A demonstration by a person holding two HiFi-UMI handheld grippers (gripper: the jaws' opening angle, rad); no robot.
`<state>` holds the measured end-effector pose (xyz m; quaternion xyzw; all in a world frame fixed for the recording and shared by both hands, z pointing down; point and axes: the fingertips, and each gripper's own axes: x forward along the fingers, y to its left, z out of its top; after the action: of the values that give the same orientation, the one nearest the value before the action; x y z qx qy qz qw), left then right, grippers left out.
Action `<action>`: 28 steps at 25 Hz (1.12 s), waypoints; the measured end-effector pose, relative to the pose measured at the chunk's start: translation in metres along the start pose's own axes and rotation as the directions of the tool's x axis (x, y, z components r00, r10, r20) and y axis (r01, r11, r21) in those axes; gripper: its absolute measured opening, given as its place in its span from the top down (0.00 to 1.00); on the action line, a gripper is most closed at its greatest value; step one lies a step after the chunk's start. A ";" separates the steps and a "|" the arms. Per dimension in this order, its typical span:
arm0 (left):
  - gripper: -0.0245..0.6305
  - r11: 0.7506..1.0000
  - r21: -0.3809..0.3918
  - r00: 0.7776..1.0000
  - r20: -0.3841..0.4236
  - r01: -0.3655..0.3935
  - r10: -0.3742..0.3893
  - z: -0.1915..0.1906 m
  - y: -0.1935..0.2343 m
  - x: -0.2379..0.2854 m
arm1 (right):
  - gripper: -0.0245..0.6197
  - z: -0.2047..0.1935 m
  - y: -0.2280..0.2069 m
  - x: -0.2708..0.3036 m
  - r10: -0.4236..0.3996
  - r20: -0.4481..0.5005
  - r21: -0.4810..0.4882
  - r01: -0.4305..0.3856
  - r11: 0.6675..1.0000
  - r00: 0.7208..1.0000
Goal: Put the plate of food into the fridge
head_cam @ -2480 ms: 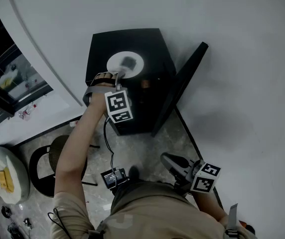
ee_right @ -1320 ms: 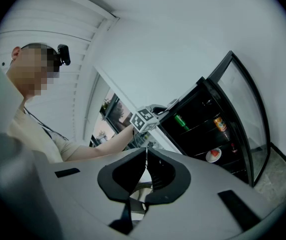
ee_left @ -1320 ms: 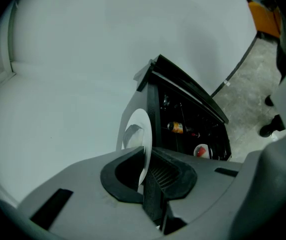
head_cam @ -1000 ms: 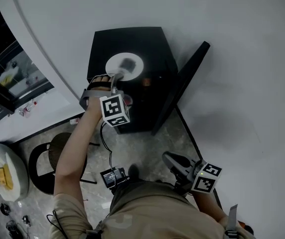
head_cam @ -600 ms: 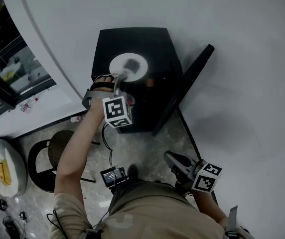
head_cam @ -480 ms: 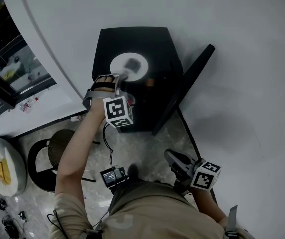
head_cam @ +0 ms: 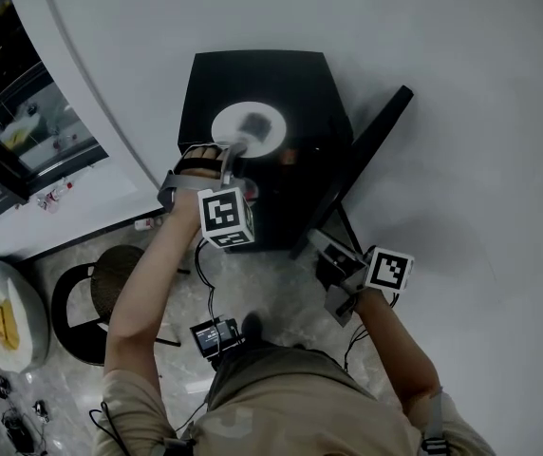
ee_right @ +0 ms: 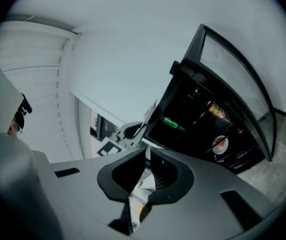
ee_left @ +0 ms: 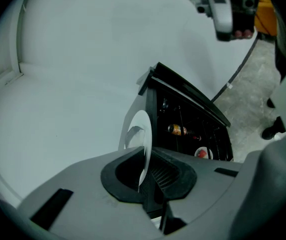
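A white plate (head_cam: 248, 126) with a dark piece of food (head_cam: 252, 121) rests on top of a black mini fridge (head_cam: 290, 84). My left gripper (head_cam: 228, 153) is shut on the plate's near rim, and the left gripper view shows the plate (ee_left: 142, 129) edge-on between the pads of that gripper (ee_left: 145, 160). The fridge door (head_cam: 362, 164) stands open to the right. On the shelves inside lie a bottle (ee_left: 178, 130) and a small round dish (ee_left: 200, 153). My right gripper (head_cam: 319, 242) is shut and holds nothing, low beside the door's bottom edge. In its own view, this gripper (ee_right: 147, 152) faces the open fridge (ee_right: 203, 119).
A black round stool (head_cam: 110, 297) and a white round table (head_cam: 1, 321) with yellow items stand on the floor at the left. A small device with a cable (head_cam: 216, 335) hangs by the person's waist. A white wall runs behind the fridge, with a glass cabinet (head_cam: 25, 141) at the upper left.
My right gripper has swung up and to the left, from beside the person's hip to the bottom of the open door. The left gripper and the plate have stayed put.
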<state>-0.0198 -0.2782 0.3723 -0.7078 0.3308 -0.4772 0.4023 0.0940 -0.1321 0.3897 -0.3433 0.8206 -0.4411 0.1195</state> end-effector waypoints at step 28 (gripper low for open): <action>0.91 0.998 0.069 0.995 0.104 -0.007 0.000 0.005 -0.010 -0.020 | 0.85 0.088 -0.020 0.146 0.009 0.159 0.340 -0.064 0.938 0.987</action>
<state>-0.0207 -0.2553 0.3714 -0.7169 0.2939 -0.4500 0.4440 0.0398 -0.2933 0.3703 -0.3350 0.7253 -0.5474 0.2491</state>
